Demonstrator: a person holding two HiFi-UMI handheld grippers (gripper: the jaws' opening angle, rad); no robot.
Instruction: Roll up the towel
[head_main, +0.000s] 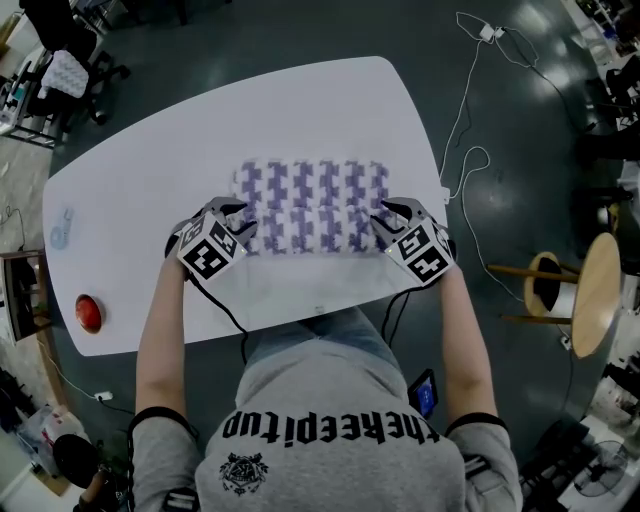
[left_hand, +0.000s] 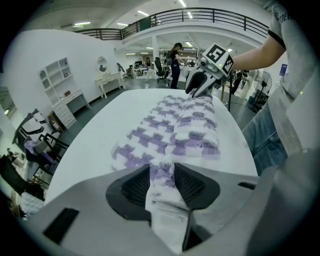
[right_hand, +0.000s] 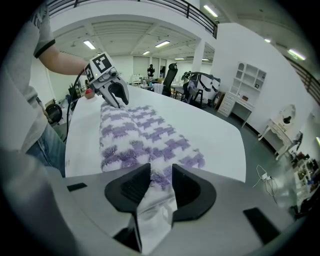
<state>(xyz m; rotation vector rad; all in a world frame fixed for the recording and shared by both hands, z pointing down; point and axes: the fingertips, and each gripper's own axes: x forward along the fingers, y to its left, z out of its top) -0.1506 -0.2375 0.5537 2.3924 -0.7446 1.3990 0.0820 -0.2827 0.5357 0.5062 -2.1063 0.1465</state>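
A white towel with a purple houndstooth pattern (head_main: 310, 208) lies across the middle of the white table (head_main: 150, 180), its near edge turned over into a thick roll. My left gripper (head_main: 238, 226) is shut on the roll's left end, and the cloth (left_hand: 167, 200) fills the gap between its black pads. At the right end my right gripper (head_main: 388, 228) is shut on the roll in the same way, with towel (right_hand: 155, 200) bunched between its pads. Each gripper shows in the other's view: the right gripper (left_hand: 199, 86) and the left gripper (right_hand: 116, 95), both at the far end of the roll.
A red ball-like object (head_main: 88, 313) sits near the table's front left corner, and a faint blue mark (head_main: 62, 232) lies farther back on the left. A round wooden stool (head_main: 592, 296) stands on the floor to the right, with cables (head_main: 470, 120) trailing beside the table.
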